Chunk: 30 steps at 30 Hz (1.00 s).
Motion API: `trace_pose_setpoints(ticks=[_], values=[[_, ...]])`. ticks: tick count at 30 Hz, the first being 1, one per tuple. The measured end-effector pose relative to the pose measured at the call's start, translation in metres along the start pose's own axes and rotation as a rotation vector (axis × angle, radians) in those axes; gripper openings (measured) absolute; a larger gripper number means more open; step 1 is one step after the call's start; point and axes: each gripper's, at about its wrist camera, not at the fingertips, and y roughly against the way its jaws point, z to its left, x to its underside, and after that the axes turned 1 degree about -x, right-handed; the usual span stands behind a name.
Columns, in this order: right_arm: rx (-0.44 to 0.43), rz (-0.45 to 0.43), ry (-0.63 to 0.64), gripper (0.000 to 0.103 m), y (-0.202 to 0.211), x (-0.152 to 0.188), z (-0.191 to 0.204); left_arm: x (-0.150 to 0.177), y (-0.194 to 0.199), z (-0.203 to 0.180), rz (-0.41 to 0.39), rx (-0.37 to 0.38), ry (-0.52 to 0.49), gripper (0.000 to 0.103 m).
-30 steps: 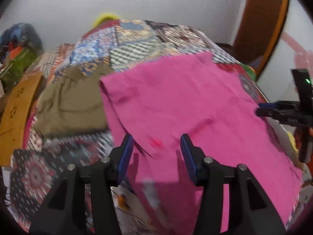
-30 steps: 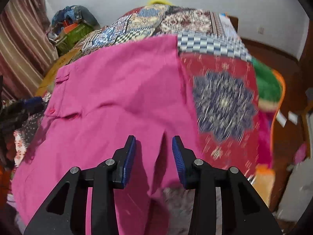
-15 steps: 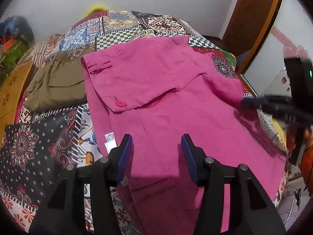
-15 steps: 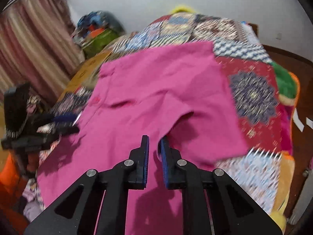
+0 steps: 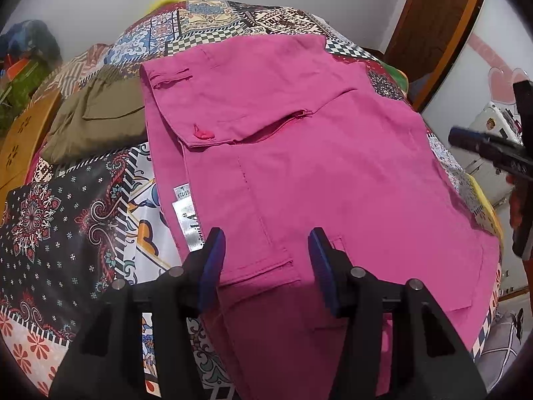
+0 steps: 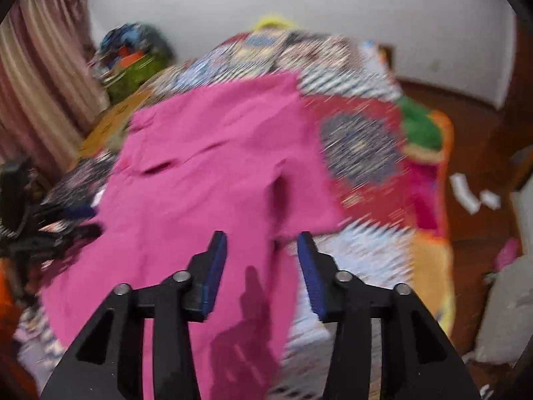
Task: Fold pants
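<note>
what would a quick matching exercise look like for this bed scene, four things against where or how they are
Things:
1. pink pants
2. olive garment
3. silver label
4. left gripper

Descriptions:
A. open, holding nothing
B. spread across the patchwork quilt
C. beside the pants' waistband
D. on the pants' edge, by the left gripper's fingertip

Pairs: 1-B, 2-C, 3-D, 4-A

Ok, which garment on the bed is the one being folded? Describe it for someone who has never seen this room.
Start at the bed's patchwork quilt. Spread across its middle, right ahead of the open left gripper, lie the pink pants, waistband toward the wall. Unlike the smaller olive-brown garment beside them, they are bright magenta, with a red button on a pocket flap and a silvery label.
</note>
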Motion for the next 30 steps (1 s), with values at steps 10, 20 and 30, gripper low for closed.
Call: trace_pose_setpoints(ticks=[10,20,30], values=[[-0.005,0.122,0.035,0.042,-0.04,0.022,-0.003,0.002,-0.005,0.004,-0.005,-0.029,0.006,0.066],[0.039,0.075,0.063,0.041,-0.065,-0.015,0.011,0.003,-0.008,0.008,-0.004,-0.015,0.027,0.069],[-0.058,0.014,-0.3,0.044,-0.035,0.0,-0.054,0.007,-0.009,0.012,-0.005,-0.034,0.038,0.075]])
